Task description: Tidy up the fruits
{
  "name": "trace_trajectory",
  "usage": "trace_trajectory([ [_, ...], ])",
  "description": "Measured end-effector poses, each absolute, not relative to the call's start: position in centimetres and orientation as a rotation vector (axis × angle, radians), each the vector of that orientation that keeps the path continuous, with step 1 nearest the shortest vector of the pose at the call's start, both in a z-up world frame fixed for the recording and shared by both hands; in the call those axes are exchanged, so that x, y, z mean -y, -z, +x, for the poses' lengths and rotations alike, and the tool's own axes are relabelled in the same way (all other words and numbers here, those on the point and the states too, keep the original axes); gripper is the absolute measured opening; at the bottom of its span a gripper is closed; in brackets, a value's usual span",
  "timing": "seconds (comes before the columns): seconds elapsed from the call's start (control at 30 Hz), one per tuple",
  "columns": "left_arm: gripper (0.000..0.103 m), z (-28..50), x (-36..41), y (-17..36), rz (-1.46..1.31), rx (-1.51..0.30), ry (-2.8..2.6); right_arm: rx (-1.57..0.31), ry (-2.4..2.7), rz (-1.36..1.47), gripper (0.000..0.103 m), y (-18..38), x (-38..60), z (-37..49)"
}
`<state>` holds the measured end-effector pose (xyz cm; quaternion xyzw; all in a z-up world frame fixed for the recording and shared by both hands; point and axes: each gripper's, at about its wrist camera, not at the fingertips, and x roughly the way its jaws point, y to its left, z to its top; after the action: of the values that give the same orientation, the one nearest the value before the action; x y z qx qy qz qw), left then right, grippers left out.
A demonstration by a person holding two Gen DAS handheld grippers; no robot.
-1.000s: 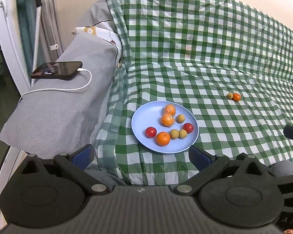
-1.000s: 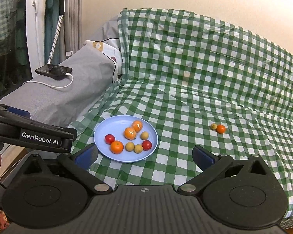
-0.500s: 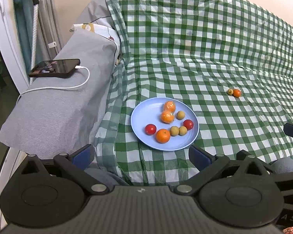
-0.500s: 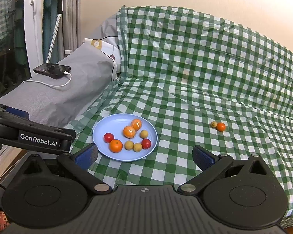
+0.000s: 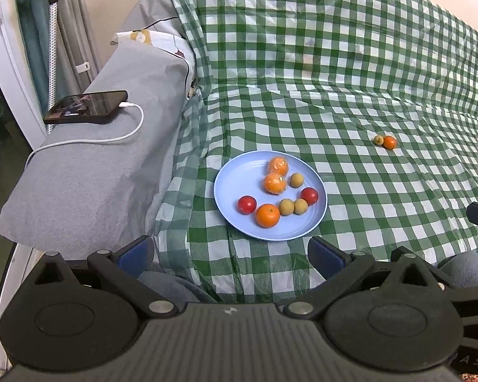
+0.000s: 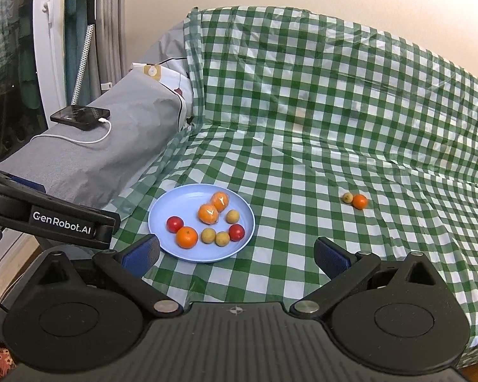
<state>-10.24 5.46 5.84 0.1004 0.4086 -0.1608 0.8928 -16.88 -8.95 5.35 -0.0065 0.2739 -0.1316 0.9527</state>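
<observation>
Green-and-white checked cloth (image 5: pixel 350 95) covers the sofa seat and backrest, and on the seat lies a round pale blue plate (image 5: pixel 229 178), flat, close to the seat's front edge and near its left end beside the grey-covered armrest (image 5: pixel 89 172). The plate holds eight small fruits: two wrapped orange pieces (image 5: pixel 274 176) touching each other toward the back, an orange (image 5: pixel 267 215) at the front, a red fruit (image 5: pixel 247 204) on the left and another red fruit (image 5: pixel 309 195) on the right, and three yellowish round fruits (image 5: pixel 286 207), two side by side in front and one behind. All are roundish, so no long axis or pointing direction shows. Well apart to the right, on bare cloth, a small orange fruit (image 6: pixel 359 201) touches a small yellow-green fruit (image 6: pixel 347 197); open cloth lies all around this pair and between it and the plate.

The left gripper (image 5: pixel 231 254) hangs before the seat's front edge, just short of the plate, its blue-tipped fingers spread wide with nothing between them. The right gripper (image 6: pixel 235 254) is likewise spread wide and empty, over the front of the seat with the plate just ahead of its left finger. On the armrest a black phone (image 5: pixel 86 106) lies flat with a white cable (image 5: pixel 124 135) plugged in.
</observation>
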Motion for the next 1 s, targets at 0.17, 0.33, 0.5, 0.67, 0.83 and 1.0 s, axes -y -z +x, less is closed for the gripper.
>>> trace_trajectory([
  [0.17,0.103,-10.1,-4.9,-5.5,0.229,-0.860,0.341,-0.559,0.267,0.003,0.102,-5.1,9.1,-16.8],
  [0.33,0.103,-9.7,-4.4,-5.2,0.242,-0.877,0.345,-0.566,0.271,0.026,0.102,-4.8,9.6,-16.7],
  [0.5,0.103,-9.1,-3.4,-4.7,0.259,-0.898,0.346,-0.578,0.277,0.059,0.102,-4.3,10.5,-16.5],
  [0.67,0.103,-8.2,-1.9,-4.0,0.281,-0.925,0.352,-0.592,0.287,0.093,0.102,-3.6,12.0,-16.1],
  [0.83,0.103,-6.9,0.7,-3.1,0.307,-0.952,0.378,-0.598,0.330,0.121,0.102,-2.6,14.6,-15.5],
  [1.0,0.103,-5.1,5.0,-2.6,0.349,-0.925,0.426,-0.585,0.433,0.142,0.102,-1.0,19.6,-14.7],
])
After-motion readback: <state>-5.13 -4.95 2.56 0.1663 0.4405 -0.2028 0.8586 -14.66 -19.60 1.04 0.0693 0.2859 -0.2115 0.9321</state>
